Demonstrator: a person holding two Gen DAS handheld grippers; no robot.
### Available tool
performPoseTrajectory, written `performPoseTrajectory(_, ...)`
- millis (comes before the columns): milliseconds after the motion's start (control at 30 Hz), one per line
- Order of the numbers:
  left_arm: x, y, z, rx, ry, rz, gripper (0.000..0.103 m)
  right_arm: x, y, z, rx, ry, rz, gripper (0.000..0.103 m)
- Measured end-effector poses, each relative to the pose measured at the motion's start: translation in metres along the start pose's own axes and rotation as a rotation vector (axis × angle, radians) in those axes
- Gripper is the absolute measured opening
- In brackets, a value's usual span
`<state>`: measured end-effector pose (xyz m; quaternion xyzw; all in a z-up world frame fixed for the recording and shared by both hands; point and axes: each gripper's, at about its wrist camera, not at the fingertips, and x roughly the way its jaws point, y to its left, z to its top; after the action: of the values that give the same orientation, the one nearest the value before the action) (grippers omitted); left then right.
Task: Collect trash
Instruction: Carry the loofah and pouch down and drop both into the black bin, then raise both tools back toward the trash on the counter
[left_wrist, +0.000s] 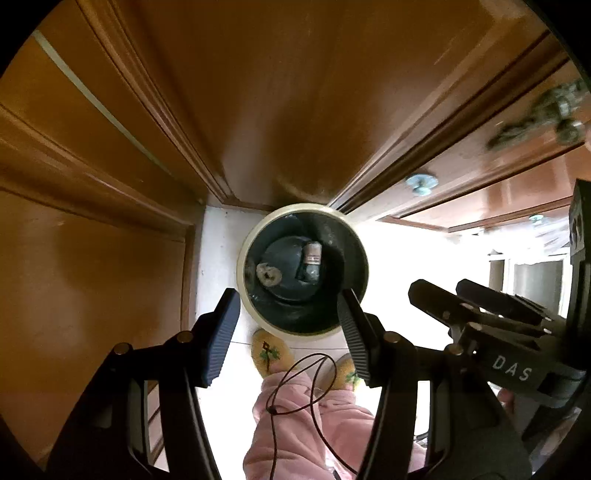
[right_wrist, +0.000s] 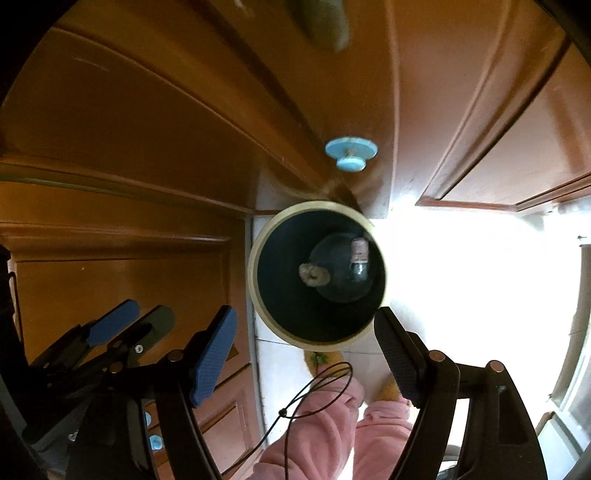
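Trash bin (left_wrist: 364, 258) below both empty, wide-open claws holds a bottle (left_wrist: 312, 254) and blurred scrap (left_wrist: 269, 275).

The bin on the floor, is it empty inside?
No: in the right wrist view the bin holds a small bottle and a crumpled scrap lying on its dark bottom.

both grippers point straight down, side by side. the left gripper (left_wrist: 290, 328) has its jaws spread wide, holding nothing; the right gripper (right_wrist: 308, 349) likewise gapes empty.
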<state>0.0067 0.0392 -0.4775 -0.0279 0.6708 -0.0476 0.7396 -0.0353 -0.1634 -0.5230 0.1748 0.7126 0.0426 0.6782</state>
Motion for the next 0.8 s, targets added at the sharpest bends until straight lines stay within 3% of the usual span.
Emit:
performPoseTrajectory(200,-0.064,-0.015,-0.007,-0.003,-0.005,-0.042,0.052,-0.060,0.006,-0.013,-0.008,-0.036,0.000,0.078)
performPoseTrajectory(400,-0.153,-0.040,-0.007,0.036,-0.067,-0.036,0.052,-0.139,0.019,-0.028,-0.058,-0.083,0.006,0.078)
performPoseTrajectory(667,-0.285,-0.070,0.002,0.085,-0.244,-0.041,0.052,-0.259,0.053,-0.040,-0.179,-0.192,-0.012,0.078)
performPoseTrajectory(800,-0.348,-0.079,0.011,0.107,-0.311,-0.031,0.052,-0.323,0.070,-0.043,-0.220,-0.295,-0.010,0.078)
